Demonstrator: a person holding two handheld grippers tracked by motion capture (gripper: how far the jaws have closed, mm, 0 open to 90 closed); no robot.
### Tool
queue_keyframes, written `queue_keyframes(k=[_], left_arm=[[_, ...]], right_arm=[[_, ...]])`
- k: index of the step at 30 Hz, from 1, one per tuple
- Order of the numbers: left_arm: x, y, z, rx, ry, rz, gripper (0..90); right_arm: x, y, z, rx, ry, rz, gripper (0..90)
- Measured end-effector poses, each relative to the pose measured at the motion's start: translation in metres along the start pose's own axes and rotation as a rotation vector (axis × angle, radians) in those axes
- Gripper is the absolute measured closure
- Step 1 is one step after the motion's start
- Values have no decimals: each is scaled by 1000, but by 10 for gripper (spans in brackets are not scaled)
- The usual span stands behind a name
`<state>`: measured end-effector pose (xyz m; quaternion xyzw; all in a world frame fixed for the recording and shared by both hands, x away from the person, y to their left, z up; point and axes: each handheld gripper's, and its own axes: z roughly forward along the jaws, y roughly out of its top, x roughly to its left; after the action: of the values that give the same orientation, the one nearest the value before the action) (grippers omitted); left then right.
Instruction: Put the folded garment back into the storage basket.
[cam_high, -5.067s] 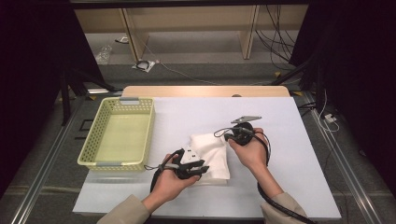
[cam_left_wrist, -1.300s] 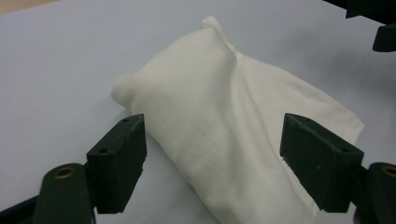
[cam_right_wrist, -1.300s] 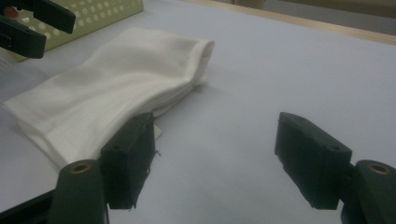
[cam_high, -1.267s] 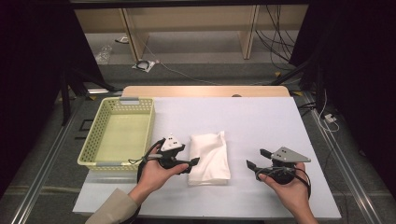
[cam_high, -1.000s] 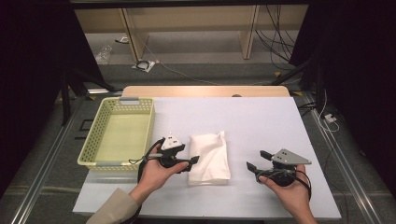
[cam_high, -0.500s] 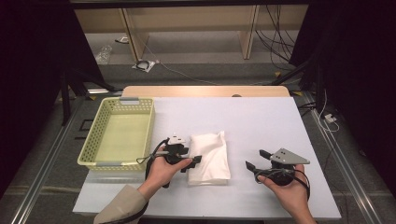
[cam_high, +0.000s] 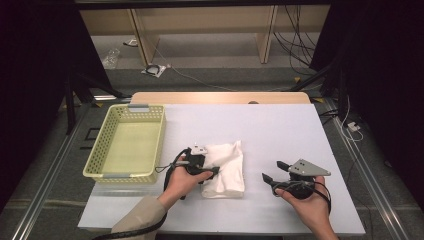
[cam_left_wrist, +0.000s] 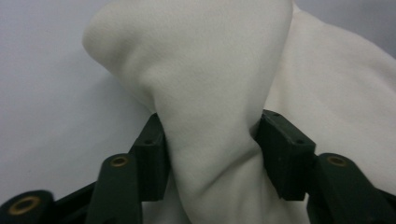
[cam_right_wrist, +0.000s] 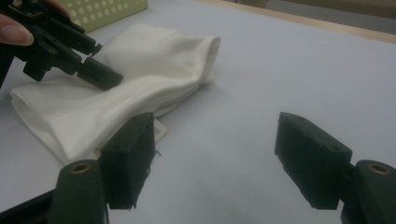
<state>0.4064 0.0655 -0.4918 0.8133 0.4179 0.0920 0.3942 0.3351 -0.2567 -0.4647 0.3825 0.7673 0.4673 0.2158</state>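
A folded white cloth (cam_high: 229, 167) lies in the middle of the white table (cam_high: 280, 125). My left gripper (cam_high: 210, 172) is at the cloth's left edge. Its jaws have just been closing, and in the left gripper view a raised fold of the cloth (cam_left_wrist: 210, 70) is pinched between the two pads (cam_left_wrist: 152, 154). My right gripper (cam_high: 272, 171) rests to the right of the cloth, apart from it. In the right gripper view its jaws (cam_right_wrist: 215, 154) stand open over bare table, with the cloth (cam_right_wrist: 140, 70) and the left gripper (cam_right_wrist: 100, 74) beyond them.
A pale yellow perforated basket (cam_high: 125, 176) stands at the table's left side, close to my left hand. The table's front edge runs just below both forearms. Cables trail from each gripper.
My left gripper moved right and down onto the cloth's left edge, and its jaws closed in on a fold. The right gripper stayed where it was.
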Motion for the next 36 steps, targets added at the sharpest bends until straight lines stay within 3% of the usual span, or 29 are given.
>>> queue_keyframes(k=[1,4,9,16,25,30,36], left_arm=[[-1,0,0,-3,2,2,586],[-4,-1,0,-22,7,3,681],[-6,-5,-1,-63,12,5,743],[-1,-6,-5,-88,-29,-27,762],[-3,2,-28,-144,-57,-15,768],[-5,4,-38,-179,-30,24,773],[-6,5,-45,-219,-19,40,774]], right_arm=[[0,0,0,-1,0,2,297],[0,0,-1,-1,-3,4,297],[-1,-1,-1,-5,-3,9,296],[-2,-1,-1,-7,0,8,295],[-3,-2,-1,-12,0,18,292],[-3,-2,-1,-13,-2,17,291],[-3,-2,-1,-18,-2,19,291]])
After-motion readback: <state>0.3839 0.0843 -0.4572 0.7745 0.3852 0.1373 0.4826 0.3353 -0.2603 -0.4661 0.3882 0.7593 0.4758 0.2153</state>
